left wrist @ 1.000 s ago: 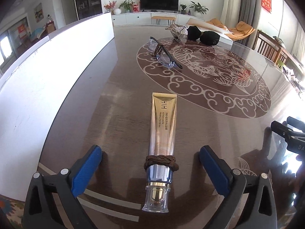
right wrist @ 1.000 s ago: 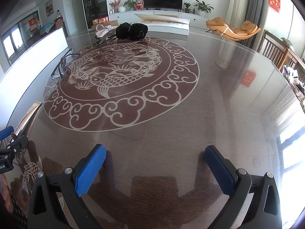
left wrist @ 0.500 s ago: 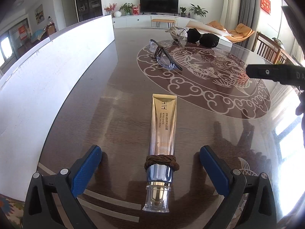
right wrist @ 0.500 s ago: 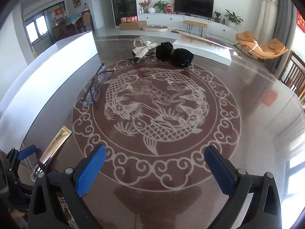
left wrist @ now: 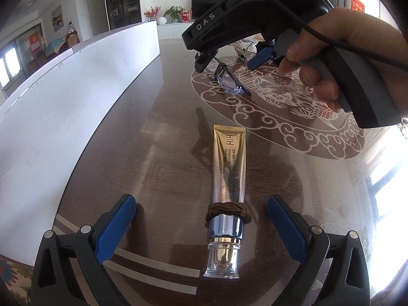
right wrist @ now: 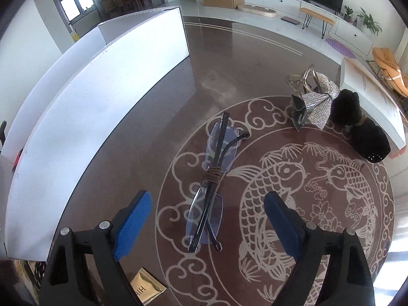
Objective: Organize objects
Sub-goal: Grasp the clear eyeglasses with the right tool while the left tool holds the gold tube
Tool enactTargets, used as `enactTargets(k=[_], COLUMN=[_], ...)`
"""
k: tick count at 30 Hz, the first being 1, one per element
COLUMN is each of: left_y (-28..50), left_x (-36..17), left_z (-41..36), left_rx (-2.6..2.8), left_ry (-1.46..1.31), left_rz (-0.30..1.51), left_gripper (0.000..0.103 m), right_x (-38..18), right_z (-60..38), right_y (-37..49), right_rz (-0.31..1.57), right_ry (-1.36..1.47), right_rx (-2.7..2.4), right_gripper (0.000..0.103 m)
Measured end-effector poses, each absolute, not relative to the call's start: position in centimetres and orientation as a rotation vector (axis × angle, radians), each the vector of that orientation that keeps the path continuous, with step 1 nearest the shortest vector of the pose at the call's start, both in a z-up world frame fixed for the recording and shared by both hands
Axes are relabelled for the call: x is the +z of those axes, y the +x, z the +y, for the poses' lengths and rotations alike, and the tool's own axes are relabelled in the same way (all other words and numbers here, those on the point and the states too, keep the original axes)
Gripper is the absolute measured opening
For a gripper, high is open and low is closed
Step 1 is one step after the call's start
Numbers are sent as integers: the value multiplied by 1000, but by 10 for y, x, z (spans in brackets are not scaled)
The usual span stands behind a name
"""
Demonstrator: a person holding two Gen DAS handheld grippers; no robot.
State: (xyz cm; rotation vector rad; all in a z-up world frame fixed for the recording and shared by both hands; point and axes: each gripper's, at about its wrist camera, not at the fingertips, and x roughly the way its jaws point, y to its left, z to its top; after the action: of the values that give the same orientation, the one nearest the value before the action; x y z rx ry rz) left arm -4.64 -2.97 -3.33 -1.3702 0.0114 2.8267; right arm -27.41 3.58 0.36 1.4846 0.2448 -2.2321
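A gold cosmetic tube with a brown hair tie around its neck lies on the dark table, between the fingers of my open left gripper. Its flat end also shows in the right wrist view. Folded rimless glasses with a brown hair tie wound round the bridge lie on the fish medallion. My open right gripper hovers above them, fingers either side of the near lens. In the left wrist view the glasses are partly hidden behind the right gripper's body.
A white board stands along the table's left side. A rhinestone bow hair clip, a clear claw clip and a black soft item sit at the medallion's far right, by a second white board.
My right gripper has swung left and forward across the table, from the near right side to above the glasses. The left gripper and the tube have not moved.
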Motion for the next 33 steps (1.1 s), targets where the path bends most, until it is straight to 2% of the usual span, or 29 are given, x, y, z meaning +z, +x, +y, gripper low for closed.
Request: enactTargets(k=[2, 4, 5, 7, 10, 19, 33], left_y=[-47, -48, -48, -49, -50, -50, -50], left_x=[-34, -35, -35, -36, -37, -36, -36], left_z=[-29, -29, -29, -29, -29, -29, -31], left_rx=[2829, 2830, 2830, 2828, 2828, 2829, 2803], left_ry=[-1365, -1363, -1363, -1362, -1362, -1361, -1374], left_rz=[12, 12, 12, 11, 11, 10, 15], left_gripper=[103, 103, 103, 103, 103, 103, 103], right_x=[-6, -14, -13, -14, -14, -12, -12], right_z=[25, 19, 18, 21, 33, 105, 214], right_y=[-278, -279, -277, -272, -264, -215, -82], right_rz=[260, 299, 325, 343, 347, 400, 278], right_ry=[1516, 1535, 1509, 1478, 1453, 1402, 1333], right_rx=[-2214, -2208, -2231, -2245, -2263, -2330, -2486], right_gripper=[81, 60, 56, 38, 20, 18, 18])
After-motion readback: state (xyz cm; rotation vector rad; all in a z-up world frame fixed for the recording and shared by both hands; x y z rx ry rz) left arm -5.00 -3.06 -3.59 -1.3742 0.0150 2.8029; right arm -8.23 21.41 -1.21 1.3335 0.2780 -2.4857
